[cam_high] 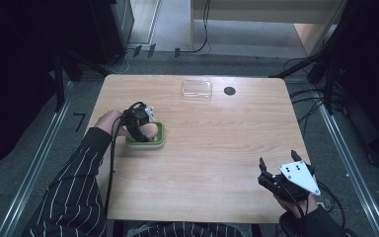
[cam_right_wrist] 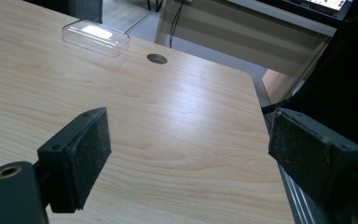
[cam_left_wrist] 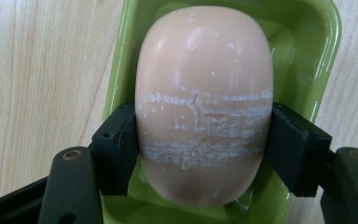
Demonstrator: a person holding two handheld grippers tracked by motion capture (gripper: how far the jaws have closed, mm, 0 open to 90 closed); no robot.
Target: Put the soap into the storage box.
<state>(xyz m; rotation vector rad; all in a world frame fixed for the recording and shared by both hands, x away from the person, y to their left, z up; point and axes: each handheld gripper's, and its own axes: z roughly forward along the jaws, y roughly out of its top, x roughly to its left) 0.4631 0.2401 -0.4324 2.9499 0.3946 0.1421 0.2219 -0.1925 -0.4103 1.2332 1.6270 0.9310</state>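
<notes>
A peach-coloured oval soap bar (cam_left_wrist: 204, 70) with white scuff bands lies in a green soap dish (cam_left_wrist: 324, 51). My left gripper (cam_left_wrist: 204, 144) is shut on the bar, one black pad pressed against each long side. From above, the dish (cam_high: 161, 140) sits at the table's left, with the left gripper (cam_high: 145, 127) over it and the soap (cam_high: 151, 131) just visible beneath. My right gripper (cam_high: 278, 159) hovers near the front right corner, open with nothing between its pads. In its own view the right gripper (cam_right_wrist: 193, 140) looks across bare wood.
A clear plastic lid (cam_high: 196, 89) lies at the back of the wooden table (cam_high: 217, 148), beside a round black hole (cam_high: 229, 91). Both also appear ahead of the right gripper: the clear lid (cam_right_wrist: 95, 36) and the black hole (cam_right_wrist: 157, 58). Cables run along the floor behind.
</notes>
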